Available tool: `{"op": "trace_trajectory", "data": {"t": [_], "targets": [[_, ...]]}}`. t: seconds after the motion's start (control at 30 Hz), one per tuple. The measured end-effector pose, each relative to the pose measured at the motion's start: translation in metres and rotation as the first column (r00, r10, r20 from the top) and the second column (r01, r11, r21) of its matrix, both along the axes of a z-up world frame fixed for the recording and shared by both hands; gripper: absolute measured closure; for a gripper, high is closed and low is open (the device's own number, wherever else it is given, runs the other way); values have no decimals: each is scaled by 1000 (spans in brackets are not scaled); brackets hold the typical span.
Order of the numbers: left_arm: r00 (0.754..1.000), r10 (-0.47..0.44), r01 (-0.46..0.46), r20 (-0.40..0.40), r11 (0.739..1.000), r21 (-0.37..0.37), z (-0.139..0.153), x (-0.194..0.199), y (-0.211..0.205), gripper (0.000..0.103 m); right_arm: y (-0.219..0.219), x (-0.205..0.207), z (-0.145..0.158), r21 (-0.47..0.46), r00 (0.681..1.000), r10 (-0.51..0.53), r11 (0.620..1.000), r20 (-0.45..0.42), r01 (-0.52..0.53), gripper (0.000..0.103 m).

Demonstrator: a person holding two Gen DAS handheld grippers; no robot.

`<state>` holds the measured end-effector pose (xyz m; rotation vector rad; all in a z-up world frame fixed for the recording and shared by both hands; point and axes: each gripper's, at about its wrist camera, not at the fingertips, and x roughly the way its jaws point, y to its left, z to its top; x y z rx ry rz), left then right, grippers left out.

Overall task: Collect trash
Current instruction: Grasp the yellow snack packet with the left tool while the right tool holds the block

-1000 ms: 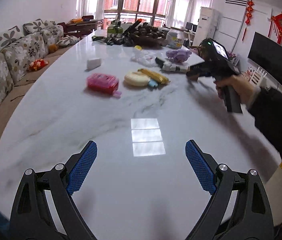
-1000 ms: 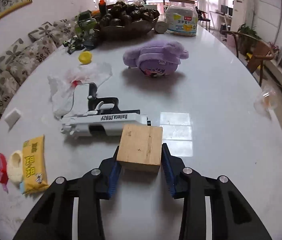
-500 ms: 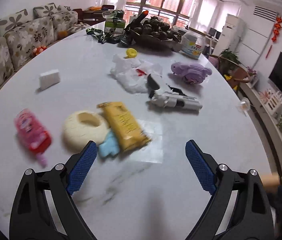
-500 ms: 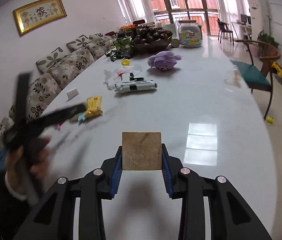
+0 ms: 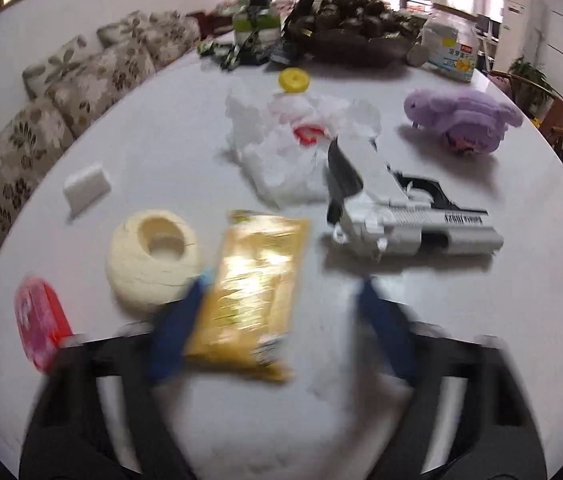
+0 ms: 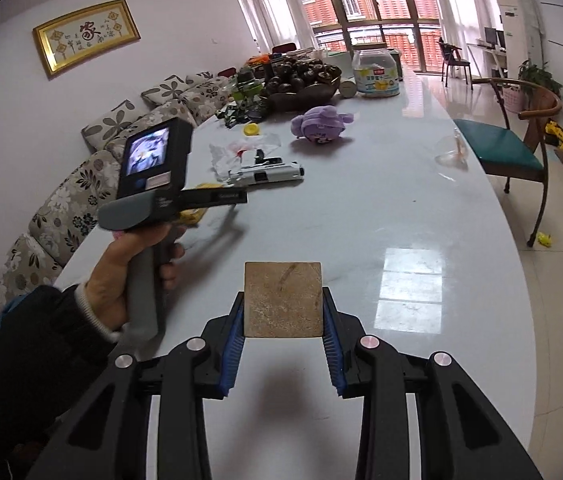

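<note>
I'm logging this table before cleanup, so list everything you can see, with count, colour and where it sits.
yellow packet: 1, yellow, near edge, between the left tool's blue pads
ball of string: 1, cream, left of the packet
pink case: 1, pink-red, far left near edge
white block: 1, white, left side
plastic bag: 1, white with red, centre
toy gun: 1, white and black, right of the packet
yellow cap: 1, yellow, behind the bag
plush toy: 1, purple, right
bowl: 1, dark, far end
jar: 1, clear, far end
chair: 1, wood with teal seat, right of the table
wooden block: 1, tan, held in the right tool
left tool: blurred, open
right tool: shut on the wooden block
</note>
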<state>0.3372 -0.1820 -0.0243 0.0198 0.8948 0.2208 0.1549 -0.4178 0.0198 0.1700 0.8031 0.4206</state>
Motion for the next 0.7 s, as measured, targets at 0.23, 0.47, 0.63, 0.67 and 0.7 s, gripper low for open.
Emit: {"op": "trace_trajectory", "data": {"t": [0.23,0.47,0.63,0.67,0.7], "targets": [[982,-141,154,125,983,-98,32,-54,39,68,6,-9,3,6,1000,-10,1000,6,10,68],[880,-328,371,343,926,-66,100,-207,70,68,34,-40,15,25,999,25,999,27,-26,68],[822,-415,435,390,900,39,110,-326,84,68,67,-93,22,62,995,99,993,30,-101,68],[818,-428,445,384,894,48,107,-345,86,68,77,-115,23,61,991,130,989,31,-132,68],[818,-434,448,377,892,54,103,-360,90,68,83,-128,23,58,988,148,987,30,-150,68]]}}
